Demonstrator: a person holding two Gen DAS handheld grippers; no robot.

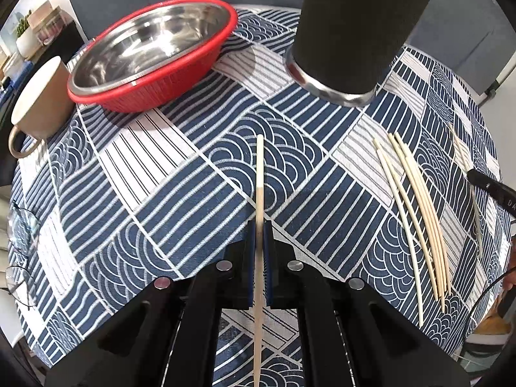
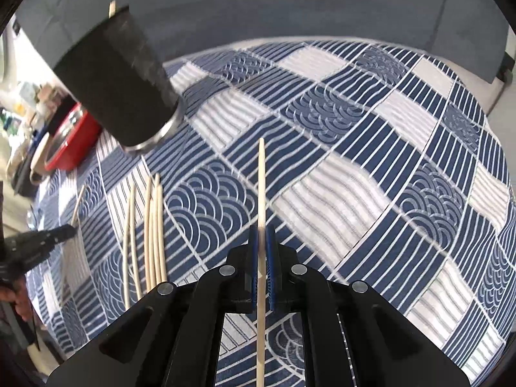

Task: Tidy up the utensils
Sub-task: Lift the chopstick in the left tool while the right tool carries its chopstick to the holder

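Two chopsticks: we've got one pinched in each gripper, long axis running straight out past the fingertips.
Left gripper [image 1: 259, 242]: clamped on its chopstick [image 1: 260, 174].
Right gripper [image 2: 262, 248]: clamped on its chopstick [image 2: 262, 180].
Black holder [image 1: 358, 29]: ahead-right of our left, ahead-left of our right; we'd say the left is nearer.
Loose chopsticks [image 1: 416, 213]: on the tablecloth [image 1: 180, 174], toward its right edge, between our grippers.

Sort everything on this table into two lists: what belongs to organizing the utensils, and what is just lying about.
Belongs to the job:
- chopstick clamped in the left tool
- chopstick clamped in the right tool
- loose chopsticks on the cloth
- black holder, one stick already poking out

Just lying about:
- steel bowl in the red basket
- beige mug
- eyeglasses
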